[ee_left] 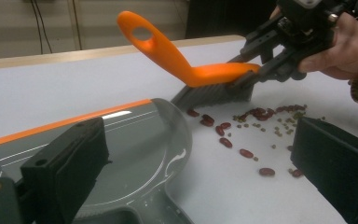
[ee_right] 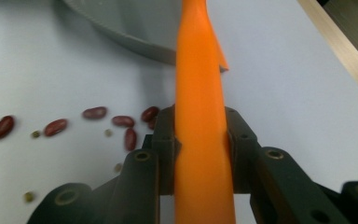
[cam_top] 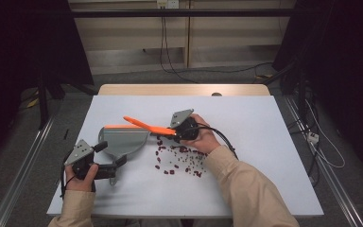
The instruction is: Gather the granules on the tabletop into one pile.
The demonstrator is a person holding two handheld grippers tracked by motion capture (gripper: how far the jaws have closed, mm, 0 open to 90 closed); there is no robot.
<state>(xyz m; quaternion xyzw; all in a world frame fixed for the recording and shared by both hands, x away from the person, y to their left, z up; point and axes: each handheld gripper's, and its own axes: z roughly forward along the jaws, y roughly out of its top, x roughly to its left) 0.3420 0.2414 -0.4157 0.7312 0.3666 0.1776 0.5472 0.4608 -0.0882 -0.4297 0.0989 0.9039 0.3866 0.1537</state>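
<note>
My right gripper [cam_top: 178,134] pinches one orange brush [cam_top: 147,126] beside one grey dustpan [cam_top: 123,139]; my left gripper [cam_top: 108,158] clamps the pan's handle; scattered beans [cam_top: 179,158] lie near, uncountable.

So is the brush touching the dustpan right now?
Apart. In the left gripper view the brush, clamped in the right gripper, has its bristles on the table among the beans, with bare table before the dustpan.

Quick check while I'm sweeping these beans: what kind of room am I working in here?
Probably a lab or recording bay, not a kitchen: a white-topped table on a bare grey floor, dark curtains at both sides, and loose cables running down the back wall.
</note>
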